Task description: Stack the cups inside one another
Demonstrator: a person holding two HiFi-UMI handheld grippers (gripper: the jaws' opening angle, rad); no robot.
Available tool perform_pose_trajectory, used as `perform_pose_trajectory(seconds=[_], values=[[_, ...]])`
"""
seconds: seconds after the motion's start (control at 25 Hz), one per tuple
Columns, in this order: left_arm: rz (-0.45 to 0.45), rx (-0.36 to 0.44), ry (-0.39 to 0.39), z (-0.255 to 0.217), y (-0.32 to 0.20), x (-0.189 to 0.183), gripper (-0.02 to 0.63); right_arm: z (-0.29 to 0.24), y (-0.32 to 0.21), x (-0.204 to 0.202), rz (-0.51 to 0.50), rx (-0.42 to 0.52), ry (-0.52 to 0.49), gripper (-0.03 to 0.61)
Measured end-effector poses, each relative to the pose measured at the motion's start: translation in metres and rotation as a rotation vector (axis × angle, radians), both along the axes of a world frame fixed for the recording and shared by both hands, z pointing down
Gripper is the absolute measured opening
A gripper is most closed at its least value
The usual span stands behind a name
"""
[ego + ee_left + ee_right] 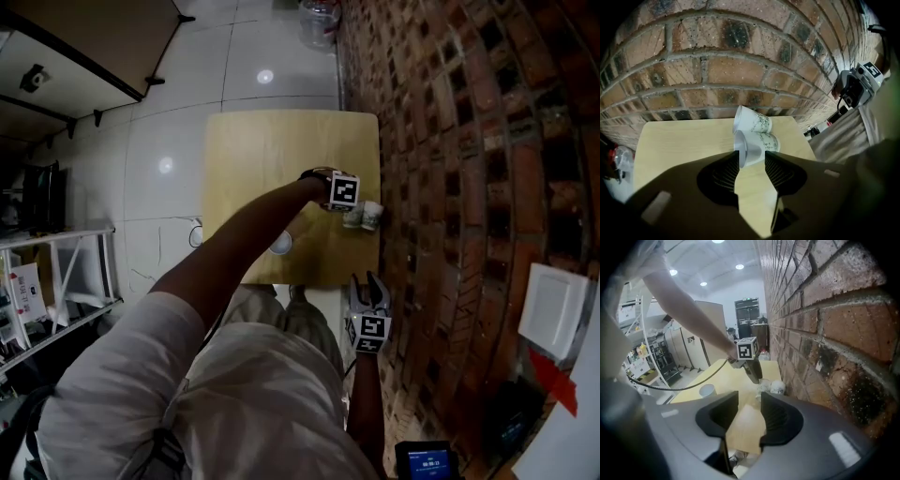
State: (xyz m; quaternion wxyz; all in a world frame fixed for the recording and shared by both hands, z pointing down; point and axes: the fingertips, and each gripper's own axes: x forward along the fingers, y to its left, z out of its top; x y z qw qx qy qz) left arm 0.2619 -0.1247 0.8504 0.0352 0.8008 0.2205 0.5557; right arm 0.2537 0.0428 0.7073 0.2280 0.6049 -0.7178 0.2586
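Left gripper [751, 161]: wide, tips flanking near cup [760, 144] base.
Far cup [753, 122]: on its side beside it, on desk [679, 140].
Right gripper [749, 397]: wide, empty.

No legible txt, labels or nos. in any view.

Two patterned cups [758, 144] lie toppled; third [281, 243] seemingly upright.
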Motion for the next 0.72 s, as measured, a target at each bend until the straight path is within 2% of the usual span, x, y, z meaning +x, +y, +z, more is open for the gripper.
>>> perform_pose_trajectory(seconds=[0.08, 0.24, 0.44, 0.6, 0.72], values=[[0.019, -0.019, 0.000, 0.003, 0.006, 0.000, 0.173, 0.001, 0.001, 0.001, 0.002, -0.001, 0.001, 0.155], [0.006, 0.006, 0.042, 0.002, 0.003, 0.003, 0.092, 0.005, 0.004, 0.003, 0.007, -0.014, 0.003, 0.155], [-0.004, 0.008, 0.053, -0.002, 0.009, -0.003, 0.078, 0.006, 0.005, 0.003, 0.005, -0.013, -0.003, 0.155], [-0.049, 0.007, 0.015, -0.007, 0.015, -0.023, 0.057, 0.003, 0.001, -0.003, -0.025, 0.000, -0.005, 0.155], [-0.074, 0.041, 0.085, -0.018, 0.017, -0.019, 0.044, 0.002, -0.003, -0.006, -0.043, 0.009, -0.007, 0.155]])
